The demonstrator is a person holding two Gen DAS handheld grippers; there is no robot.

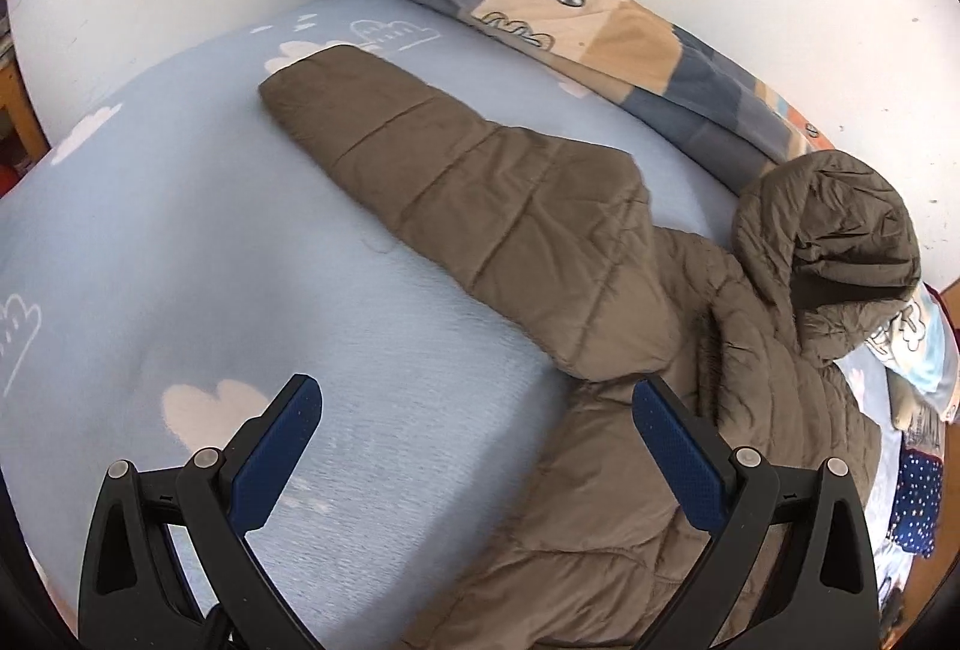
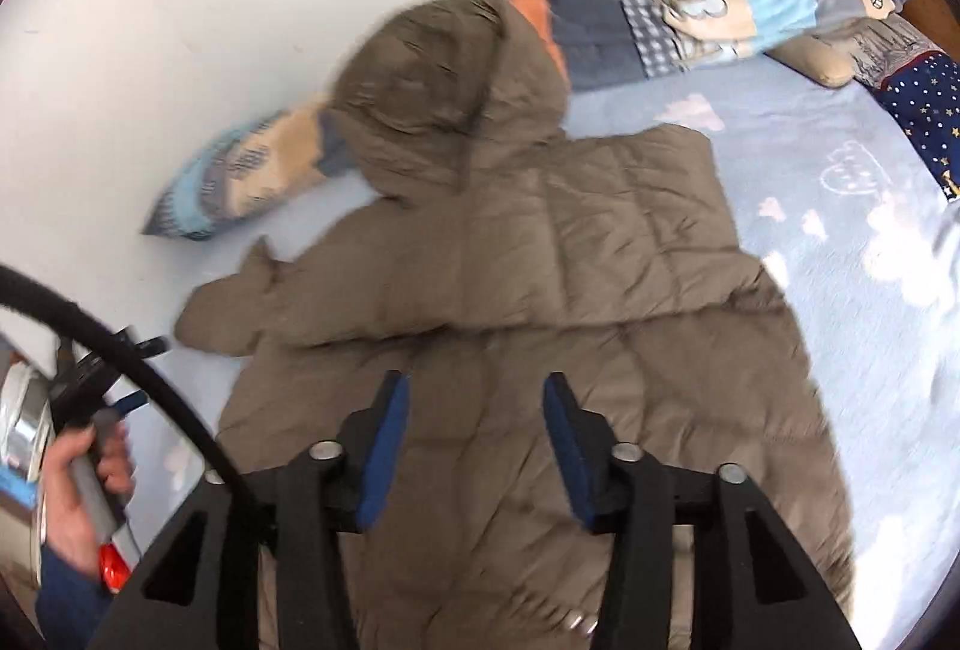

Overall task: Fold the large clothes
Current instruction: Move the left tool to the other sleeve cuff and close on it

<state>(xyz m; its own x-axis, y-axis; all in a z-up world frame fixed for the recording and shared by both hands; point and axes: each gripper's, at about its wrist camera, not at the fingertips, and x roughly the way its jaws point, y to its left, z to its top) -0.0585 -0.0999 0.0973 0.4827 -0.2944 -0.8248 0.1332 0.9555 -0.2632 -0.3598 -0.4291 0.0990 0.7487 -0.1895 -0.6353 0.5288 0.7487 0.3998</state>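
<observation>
1. My left gripper (image 1: 477,404) hangs spread and empty; its view alone shows the brown jacket (image 1: 540,254)'s sleeve stretched across the bed (image 1: 180,230).
2. My right gripper (image 2: 477,398), released, hovers over the jacket's back; only here does my left hand (image 2: 78,494) appear.

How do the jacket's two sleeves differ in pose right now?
The left sleeve lies stretched out straight across the bare blue sheet, away from the jacket body. The right sleeve is folded in, lying flat on top of the body below the hood. Both are the same brown quilted fabric.
</observation>
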